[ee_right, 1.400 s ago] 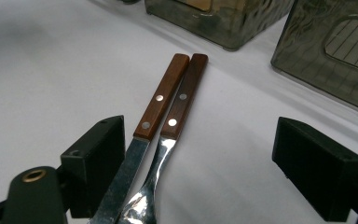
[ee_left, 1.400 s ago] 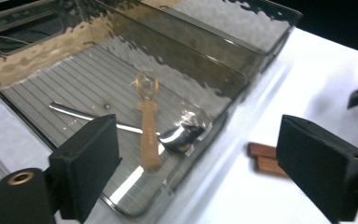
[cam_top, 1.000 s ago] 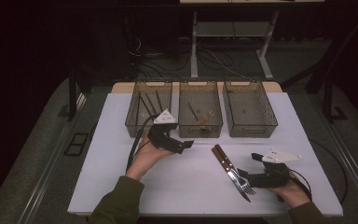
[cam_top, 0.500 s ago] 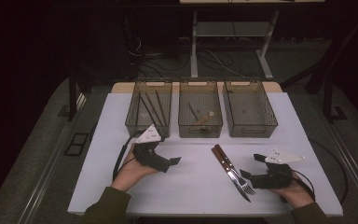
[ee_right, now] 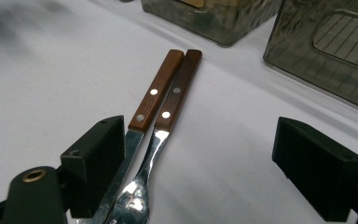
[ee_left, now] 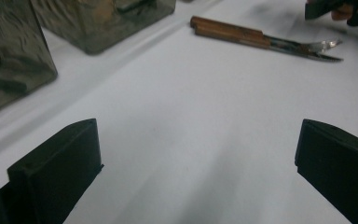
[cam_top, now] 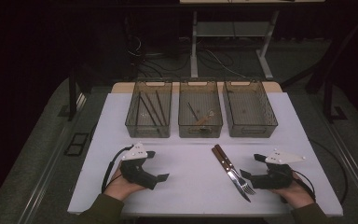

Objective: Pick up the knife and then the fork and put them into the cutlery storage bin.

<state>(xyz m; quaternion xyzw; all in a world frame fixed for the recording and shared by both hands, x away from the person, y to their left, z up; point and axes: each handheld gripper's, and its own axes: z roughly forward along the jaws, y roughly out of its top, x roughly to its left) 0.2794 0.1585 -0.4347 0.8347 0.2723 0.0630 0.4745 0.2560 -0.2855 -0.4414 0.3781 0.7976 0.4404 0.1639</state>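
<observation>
**Op:** Entry. I have the right gripper (cam_top: pixel 254 167) low at the near right of the worktop (cam_top: pixel 191 154), lined up on the fork (ee_right: pixel 156 140) and knife (ee_right: pixel 137 135). They lie side by side, touching along their wooden handles, blades and tines toward me, handles toward the three bins (cam_top: pixel 200 109).

**Obs:** Main risk from here?

**Op:** Taking both at once. In the right gripper view the left jaw sits right over the knife's blade, with the fork just beside it inside the gap. If I close as it stands, I judge the jaws would pinch the pair, or push one aside and skew the other (thin polished steel on a smooth top slides easily). A grip this near the tines also leaves the heavy handle free to droop.

**Obs:** Jaw state?

**Op:** Right jaws wide apart, holding nothing; I can't tell whether the left one touches the blade. The left gripper (cam_top: pixel 156 165) rests at the near left, jaws also wide, bare worktop between them, well apart from the cutlery.
</observation>
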